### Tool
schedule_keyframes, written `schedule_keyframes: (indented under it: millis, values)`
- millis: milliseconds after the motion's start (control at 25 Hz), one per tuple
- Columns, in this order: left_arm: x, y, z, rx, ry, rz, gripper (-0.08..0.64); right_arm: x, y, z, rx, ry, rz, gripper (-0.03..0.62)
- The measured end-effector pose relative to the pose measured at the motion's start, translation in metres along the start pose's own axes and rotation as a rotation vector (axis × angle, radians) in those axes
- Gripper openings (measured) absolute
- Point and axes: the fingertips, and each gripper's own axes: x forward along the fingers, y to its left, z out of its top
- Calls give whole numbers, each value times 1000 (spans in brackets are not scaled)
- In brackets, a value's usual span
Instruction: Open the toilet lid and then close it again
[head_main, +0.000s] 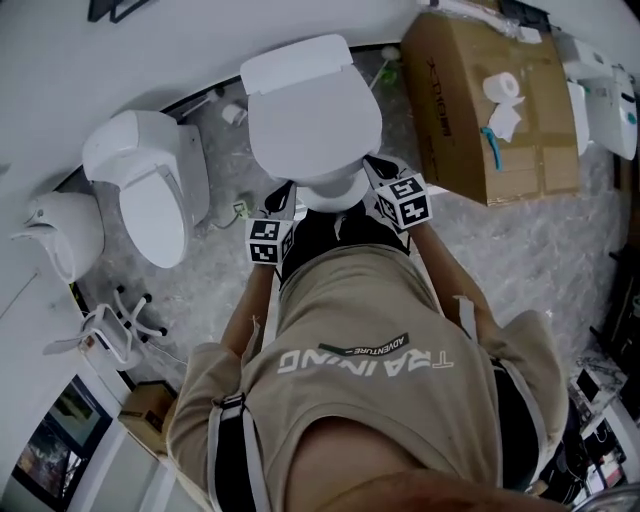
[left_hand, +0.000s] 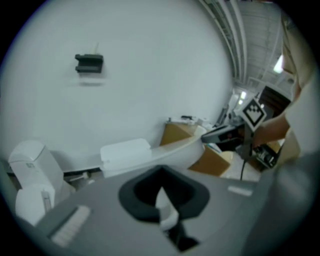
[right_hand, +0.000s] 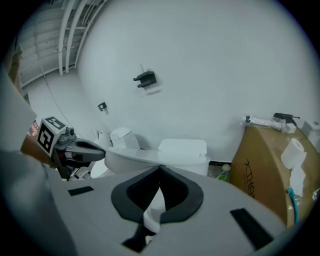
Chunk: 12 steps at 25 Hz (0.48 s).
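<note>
- Toilet lid (head_main: 315, 120): down flat on the bowl, in the middle of the scene just in front of the person. White, glossy hard plastic, a rounded oval. Its long axis runs near to far, hinge end far by the tank (head_main: 297, 62), free front edge near.
- Left tongs (head_main: 283, 195) sit at the left of the bowl's near end and right tongs (head_main: 378, 168) at the right. The lid's front edge lies just far of both and between them. Both look about equally near, so either could lift.
- Left tongs (left_hand: 160, 170) in their own view: black-lined jaws come together at the tips and grip nothing. Something white shows through the hollow behind the tips; cannot tell what.
- Right tongs (right_hand: 160, 169): same, tips together and nothing held, with the lid rim (right_hand: 135, 156) just beyond them.
- Judgement: opening is not started. A closed tip needs to get under the front rim and push up and far, turning the lid about the far hinge. Smooth plastic could slip off the jaw.
- Floor (head_main: 560, 240): grey, marbled pattern.
- Second toilet (head_main: 150, 190): white, to the left, apart from the first.
- Cardboard box (head_main: 470, 120): brown, to the right, near the toilet, with a paper roll (head_main: 503, 87) on top.
- Wall (right_hand: 210, 60): plain white and far, with a small black bracket (right_hand: 145, 79) on it.
</note>
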Motion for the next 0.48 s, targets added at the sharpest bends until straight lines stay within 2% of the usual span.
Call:
schedule_keyframes:
  millis: [200,480]
  values:
    - [-4,10,28,28,-62,-91,5,-1,-3,29,7,-21,-76,14]
    - [-1,20,62,81,-100,-207,5,1,-14,62,29,-37,-75,14]
